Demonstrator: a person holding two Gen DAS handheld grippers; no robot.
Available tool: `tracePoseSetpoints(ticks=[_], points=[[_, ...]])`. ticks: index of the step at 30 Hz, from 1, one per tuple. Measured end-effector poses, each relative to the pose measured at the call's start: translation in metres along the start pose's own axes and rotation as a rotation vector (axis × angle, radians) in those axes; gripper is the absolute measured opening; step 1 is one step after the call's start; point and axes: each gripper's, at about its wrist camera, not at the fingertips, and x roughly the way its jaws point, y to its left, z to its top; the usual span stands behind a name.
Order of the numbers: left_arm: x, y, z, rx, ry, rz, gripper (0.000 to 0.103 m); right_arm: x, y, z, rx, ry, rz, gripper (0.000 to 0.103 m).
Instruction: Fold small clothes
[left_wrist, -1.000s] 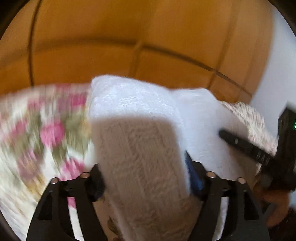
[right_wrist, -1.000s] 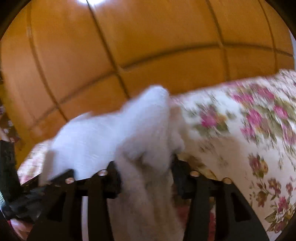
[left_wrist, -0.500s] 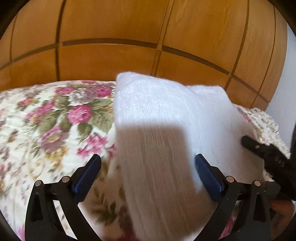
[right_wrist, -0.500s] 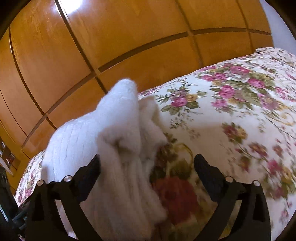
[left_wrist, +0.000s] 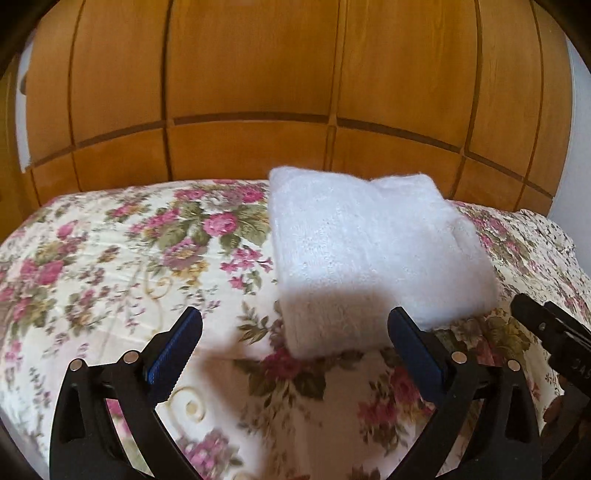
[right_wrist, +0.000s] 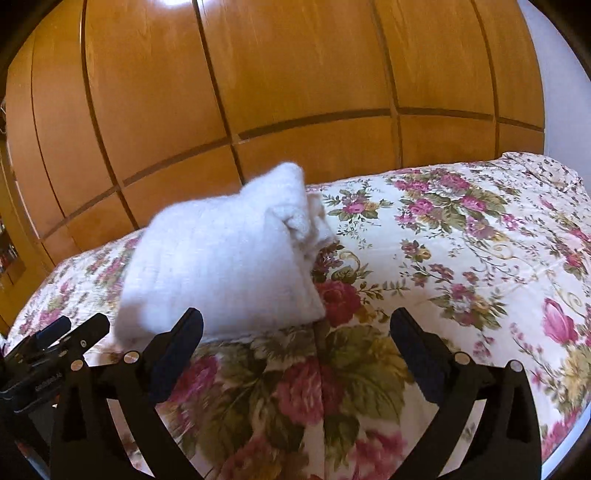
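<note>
A folded white knit garment (left_wrist: 369, 254) lies on the floral bedspread (left_wrist: 110, 266), in the centre-right of the left wrist frame. The left gripper (left_wrist: 295, 347) has its jaws spread wide and empty, the garment's near edge just beyond them, nearer the right-hand tip. The right gripper (right_wrist: 295, 332) is likewise spread wide, holding nothing; the garment sits upper left of it, just beyond its left-hand tip. Wooden wardrobe doors (right_wrist: 295, 92) stand behind the bed.
</note>
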Motion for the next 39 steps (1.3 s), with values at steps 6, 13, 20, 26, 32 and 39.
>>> tracePoseSetpoints(ticks=[6,13,20,26,32,39], points=[[-0.036,-0.001,-0.004,0.019,-0.044,0.044,0.099,-0.028,0.01,-0.006,-0.025,-0.018,-0.01,0.101],[-0.057,0.0,-0.004,0.012,-0.049,0.041,0.099,-0.044,0.03,-0.004,-0.114,-0.053,-0.042,0.101],[-0.067,-0.004,-0.004,0.04,-0.079,0.06,0.099,-0.057,0.034,0.004,-0.128,-0.085,-0.035,0.101],[-0.067,-0.005,-0.004,0.04,-0.075,0.053,0.099,-0.059,0.032,0.007,-0.12,-0.087,-0.026,0.101],[-0.067,-0.005,-0.004,0.037,-0.077,0.059,0.099,-0.057,0.032,0.006,-0.113,-0.078,-0.02,0.101],[-0.063,-0.001,-0.004,0.026,-0.065,0.056,0.099,-0.055,0.033,0.004,-0.111,-0.07,-0.013,0.101]])
